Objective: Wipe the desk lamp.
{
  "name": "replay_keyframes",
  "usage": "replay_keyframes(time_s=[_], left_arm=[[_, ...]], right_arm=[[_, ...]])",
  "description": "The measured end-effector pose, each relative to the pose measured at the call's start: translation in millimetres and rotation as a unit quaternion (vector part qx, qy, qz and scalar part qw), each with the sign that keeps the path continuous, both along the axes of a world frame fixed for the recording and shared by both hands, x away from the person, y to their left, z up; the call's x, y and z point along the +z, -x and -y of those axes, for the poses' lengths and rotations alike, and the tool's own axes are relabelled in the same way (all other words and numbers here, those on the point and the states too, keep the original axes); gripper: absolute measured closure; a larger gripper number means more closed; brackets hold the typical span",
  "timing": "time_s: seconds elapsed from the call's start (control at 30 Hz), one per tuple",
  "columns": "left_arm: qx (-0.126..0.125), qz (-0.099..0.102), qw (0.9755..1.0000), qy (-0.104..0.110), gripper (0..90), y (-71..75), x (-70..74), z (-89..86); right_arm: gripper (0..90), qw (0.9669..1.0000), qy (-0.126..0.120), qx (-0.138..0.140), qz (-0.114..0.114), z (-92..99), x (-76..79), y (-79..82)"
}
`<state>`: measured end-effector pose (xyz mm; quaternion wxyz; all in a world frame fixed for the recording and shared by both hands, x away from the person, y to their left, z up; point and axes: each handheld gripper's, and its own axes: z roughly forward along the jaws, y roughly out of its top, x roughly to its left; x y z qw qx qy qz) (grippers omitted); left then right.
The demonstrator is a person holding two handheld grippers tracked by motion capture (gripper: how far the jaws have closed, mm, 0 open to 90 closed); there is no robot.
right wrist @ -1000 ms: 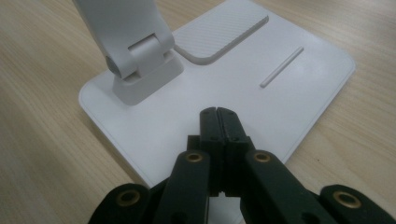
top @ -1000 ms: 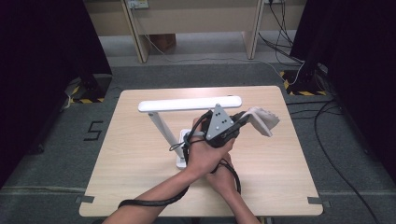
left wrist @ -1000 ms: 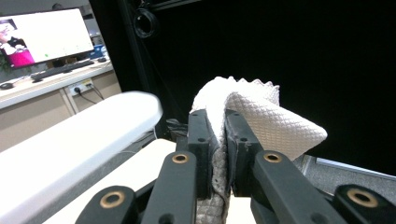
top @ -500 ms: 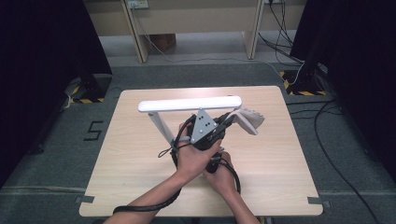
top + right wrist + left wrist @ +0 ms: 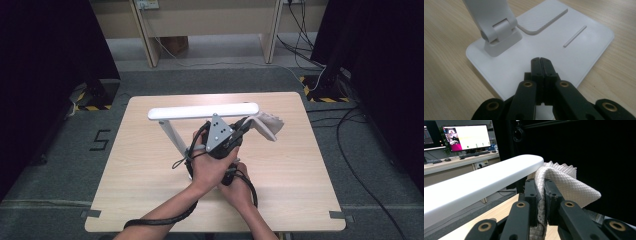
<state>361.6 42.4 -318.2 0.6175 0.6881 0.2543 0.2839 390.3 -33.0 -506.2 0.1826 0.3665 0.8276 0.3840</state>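
on the left of the high view we see the lamp (image 5: 172, 131), its slanted white arm rising from the middle of the desk (image 5: 130, 165) to a long white light bar that runs across above it. just right of that arm our left hand (image 5: 210, 167) reaches forward from a bare forearm that enters at the bottom edge, wrist bent up, carrying the left gripper (image 5: 243, 125) tilted toward the far right with its grey plate on top. in the left gripper view its fingers (image 5: 531, 192) are clamped on a fold of the white quilted cloth (image 5: 566, 185), which is raised off the desk and touches the right end of the light bar (image 5: 486, 181). our right hand (image 5: 239, 192) lies low, tucked under and just behind the left one. in the right gripper view the right gripper (image 5: 541, 60) has its fingers pressed together with nothing between them, tips over the lamp's flat white base (image 5: 579, 50), near the hinge.
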Motion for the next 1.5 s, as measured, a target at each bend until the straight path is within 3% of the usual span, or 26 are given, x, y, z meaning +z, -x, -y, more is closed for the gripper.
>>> replay_keyframes(time_s=[1.5], left_arm=[[0.02, -0.023, 0.999, 0.032, 82.6, -6.3, -0.8, -15.4]], right_arm=[[90.0, 1.0, 0.003, 0.0, 0.003, -1.4, -0.1, 0.1]])
